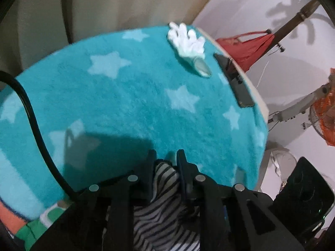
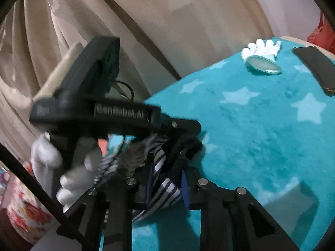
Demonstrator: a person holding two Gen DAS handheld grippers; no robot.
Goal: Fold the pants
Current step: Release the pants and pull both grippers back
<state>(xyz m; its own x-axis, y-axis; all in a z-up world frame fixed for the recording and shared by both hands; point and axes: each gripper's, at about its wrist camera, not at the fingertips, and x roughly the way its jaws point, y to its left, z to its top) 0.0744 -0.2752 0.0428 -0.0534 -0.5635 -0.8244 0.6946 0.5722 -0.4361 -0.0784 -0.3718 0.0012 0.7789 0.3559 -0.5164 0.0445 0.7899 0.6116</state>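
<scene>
Two black two-finger grippers are each clamped on one pair of striped pants (image 1: 161, 205), a soft navy-and-white knit bunched at the 6 o'clock edge of a fluffy teal star-print blanket (image 1: 134, 104): the left gripper (image 1: 166, 156) pinches a fold between its pads, and the right gripper (image 2: 167, 186) grips the same cloth. A white-gloved hand (image 2: 60, 167) holds the left tool at 9 o'clock in the right wrist view. One spare white glove (image 1: 187, 41) and one flat dark phone (image 1: 234, 81) lie near 1 o'clock, beige curtains (image 2: 167, 16) behind.

Home room, beige curtains (image 2: 188, 21), star-patterned teal blanket (image 1: 136, 104), standing fan (image 1: 322, 123)
</scene>
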